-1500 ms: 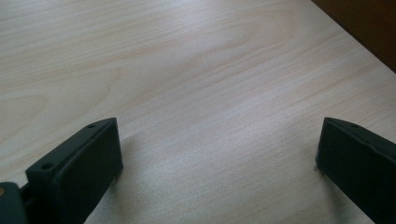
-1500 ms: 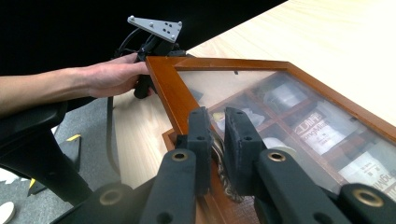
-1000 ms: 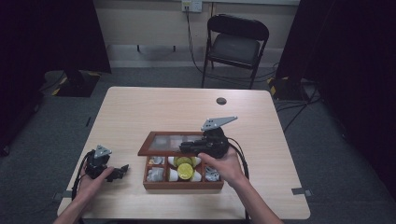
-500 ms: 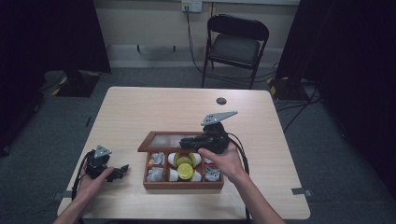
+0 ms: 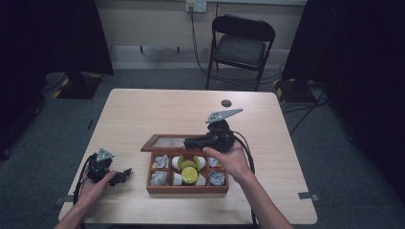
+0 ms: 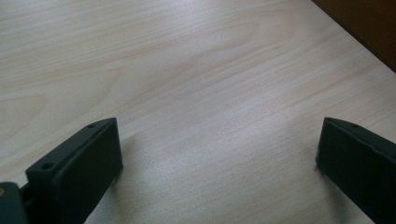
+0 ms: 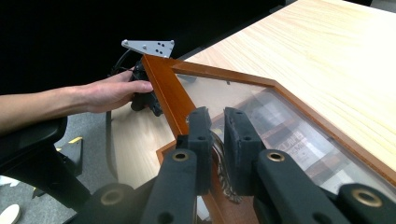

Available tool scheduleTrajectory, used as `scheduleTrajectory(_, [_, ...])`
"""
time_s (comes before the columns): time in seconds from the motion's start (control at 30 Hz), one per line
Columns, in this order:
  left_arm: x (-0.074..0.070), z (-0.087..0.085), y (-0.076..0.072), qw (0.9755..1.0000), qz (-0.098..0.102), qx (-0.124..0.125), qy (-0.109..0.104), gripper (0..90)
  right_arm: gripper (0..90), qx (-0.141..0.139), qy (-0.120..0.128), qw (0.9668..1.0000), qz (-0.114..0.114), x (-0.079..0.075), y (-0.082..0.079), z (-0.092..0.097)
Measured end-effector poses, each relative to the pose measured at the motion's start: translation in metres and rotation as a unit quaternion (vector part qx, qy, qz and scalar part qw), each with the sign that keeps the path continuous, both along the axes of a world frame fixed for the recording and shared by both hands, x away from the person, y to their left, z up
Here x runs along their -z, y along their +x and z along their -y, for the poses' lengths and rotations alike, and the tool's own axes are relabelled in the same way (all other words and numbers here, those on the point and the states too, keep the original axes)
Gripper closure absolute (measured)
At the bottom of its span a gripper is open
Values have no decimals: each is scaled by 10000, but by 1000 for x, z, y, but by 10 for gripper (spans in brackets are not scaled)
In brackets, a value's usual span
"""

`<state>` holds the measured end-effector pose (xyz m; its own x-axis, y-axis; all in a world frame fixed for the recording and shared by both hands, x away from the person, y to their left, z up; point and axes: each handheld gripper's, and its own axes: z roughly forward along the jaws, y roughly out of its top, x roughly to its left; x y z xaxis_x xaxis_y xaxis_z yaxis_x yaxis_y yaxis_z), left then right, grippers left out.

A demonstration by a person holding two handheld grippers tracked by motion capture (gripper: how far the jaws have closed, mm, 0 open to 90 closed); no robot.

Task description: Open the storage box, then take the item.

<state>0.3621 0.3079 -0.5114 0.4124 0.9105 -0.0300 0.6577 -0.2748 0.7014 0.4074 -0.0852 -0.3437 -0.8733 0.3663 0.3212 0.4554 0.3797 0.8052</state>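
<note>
A brown wooden box [image 5: 186, 189] sits at the front middle of the table, its compartments holding wrapped packets and yellow-green round items [image 5: 189, 174]. Its glass-paned lid [image 5: 165, 141] is raised and tilts back. My right gripper [image 5: 189, 142] is at the lid's near edge. In the right gripper view, the right gripper [image 7: 217, 126] has its jaws nearly together on the wooden lid frame [image 7: 166, 93], with a small metal fitting between them. My left gripper [image 5: 125, 172] rests on the table left of the box. In the left gripper view, the left gripper [image 6: 217, 158] stands wide open over bare wood.
A small dark round object [image 5: 226, 102] lies at the table's far side. A black folding chair [image 5: 241, 45] stands beyond the table. Bare tabletop [image 5: 157, 112] stretches behind the box. The box's corner [image 6: 369, 28] is at the upper right of the left gripper view.
My right gripper has risen slightly, holding the lid's edge. The left gripper and hand have stayed where they were.
</note>
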Motion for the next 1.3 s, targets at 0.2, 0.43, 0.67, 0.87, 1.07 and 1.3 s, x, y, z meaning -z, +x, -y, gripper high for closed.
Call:
scheduleTrajectory(0.2, [0, 0, 0, 10000, -1, 6, 1, 0, 821, 3, -14, 10000, -56, -5, 6, 0])
scheduleTrajectory(0.43, [0, 0, 0, 10000, 0, 0, -1, 0, 822, 6, -49, 10000, -67, -11, 13, -1])
scheduleTrajectory(0.67, [0, 0, 0, 10000, -1, 16, -3, 0, 823, 3, -60, 9999, -102, -15, 19, -2])
scheduleTrajectory(0.87, [0, 0, 0, 10000, -3, 9, -1, 0, 823, -7, -59, 9999, -140, -15, 19, -2])
scheduleTrajectory(1.07, [-1, 0, 2, 10000, -44, 32, 19, 0, 823, -42, -62, 9999, -153, -14, 19, -1])
scheduleTrajectory(1.3, [-6, -2, 0, 10000, -37, -33, -40, 154, 823, -49, -67, 9999, -106, -15, 19, -1])
